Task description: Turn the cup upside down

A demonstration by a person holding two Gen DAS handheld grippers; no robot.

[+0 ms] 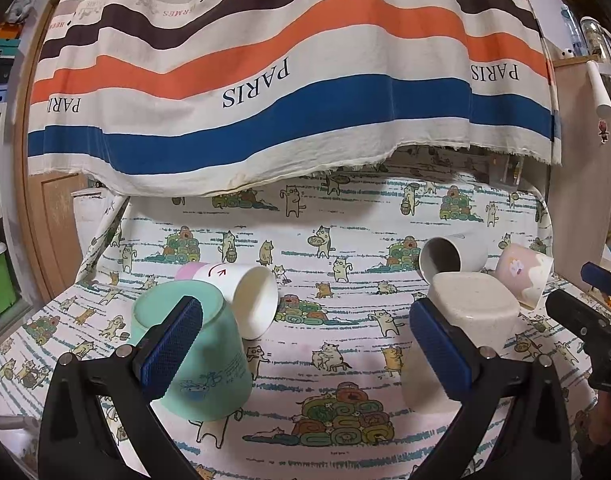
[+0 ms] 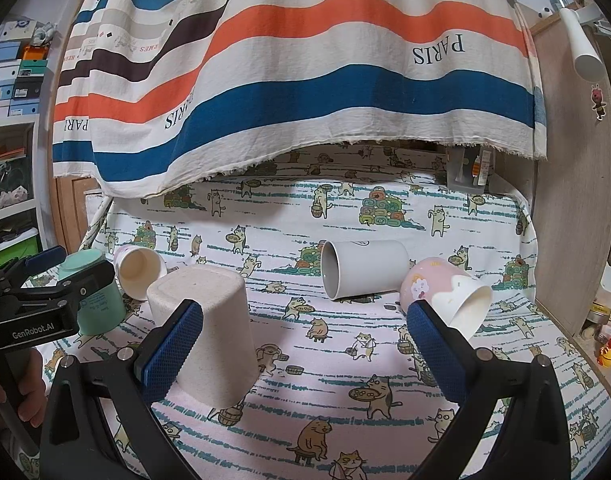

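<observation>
Five cups crowd the table under a cat-print cloth. The mint-green plastic cup and the speckled beige square cup already stand mouth-down near the front edge. Three lie on their sides behind them: a white paper cup, a grey-white mug and a pink-and-white cup, probably awaiting flipping. The left claw and right claw are both spread wide, grasping nothing.
</observation>
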